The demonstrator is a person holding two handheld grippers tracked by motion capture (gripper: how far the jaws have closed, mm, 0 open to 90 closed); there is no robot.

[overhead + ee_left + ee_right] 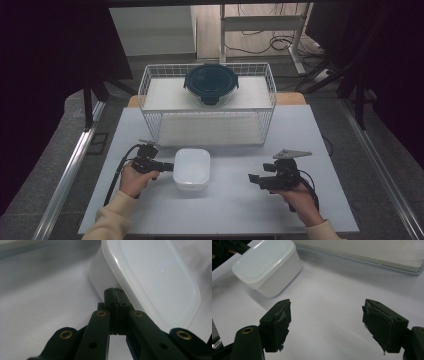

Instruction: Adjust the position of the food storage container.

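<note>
The left tongs (115,293) are closed tight, touching the white lidded box (191,168). The right tongs (327,325) are wide open, holding nothing.

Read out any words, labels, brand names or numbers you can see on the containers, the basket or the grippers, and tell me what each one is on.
There is no readable text.
White lidded container: plain, no label or embossing visible.
Dark round lidded container on the wire basket: no print that can be made out.
Left gripper and right gripper: black, unmarked.
White table: bare, no markings.
</note>
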